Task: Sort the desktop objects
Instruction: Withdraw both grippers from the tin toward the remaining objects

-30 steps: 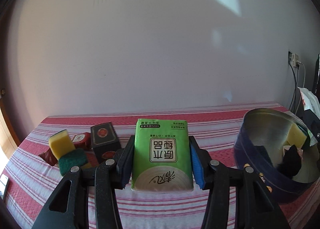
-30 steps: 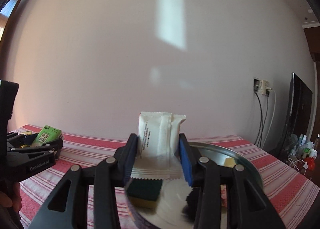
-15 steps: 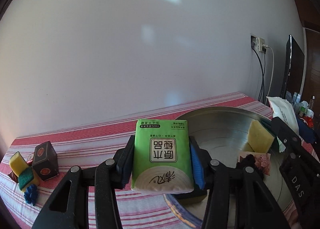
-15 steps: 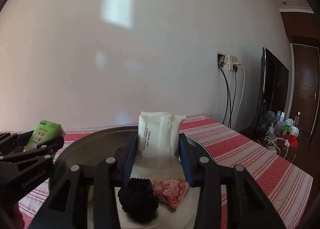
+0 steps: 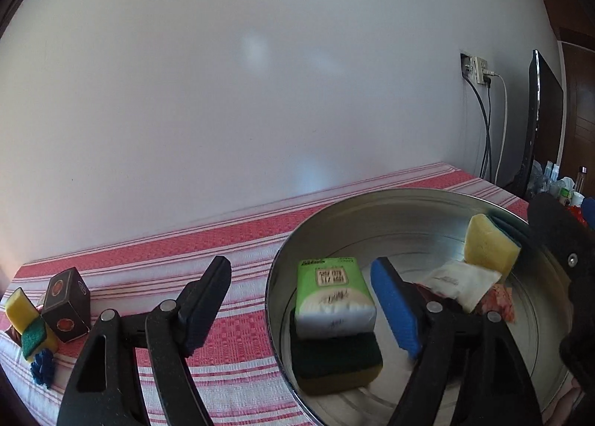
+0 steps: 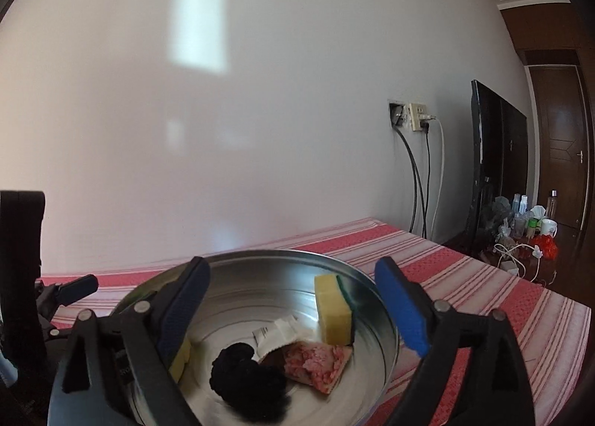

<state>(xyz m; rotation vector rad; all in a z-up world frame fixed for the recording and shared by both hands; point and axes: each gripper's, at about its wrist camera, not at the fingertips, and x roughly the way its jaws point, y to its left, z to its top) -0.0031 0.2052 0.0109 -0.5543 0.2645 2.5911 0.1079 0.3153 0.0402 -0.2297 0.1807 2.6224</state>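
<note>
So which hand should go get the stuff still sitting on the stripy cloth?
Probably the left. The left tool has just let go of the green pack, its jaws opening, and the black box and sponges show only in its view, off to its left.

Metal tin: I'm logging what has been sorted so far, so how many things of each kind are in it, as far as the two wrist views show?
Sponges: 2
Green tissue pack: 1
White sachet: 1
Pink packet: 1
Black fluffy thing: 1
Total in the metal tin: 6
</note>
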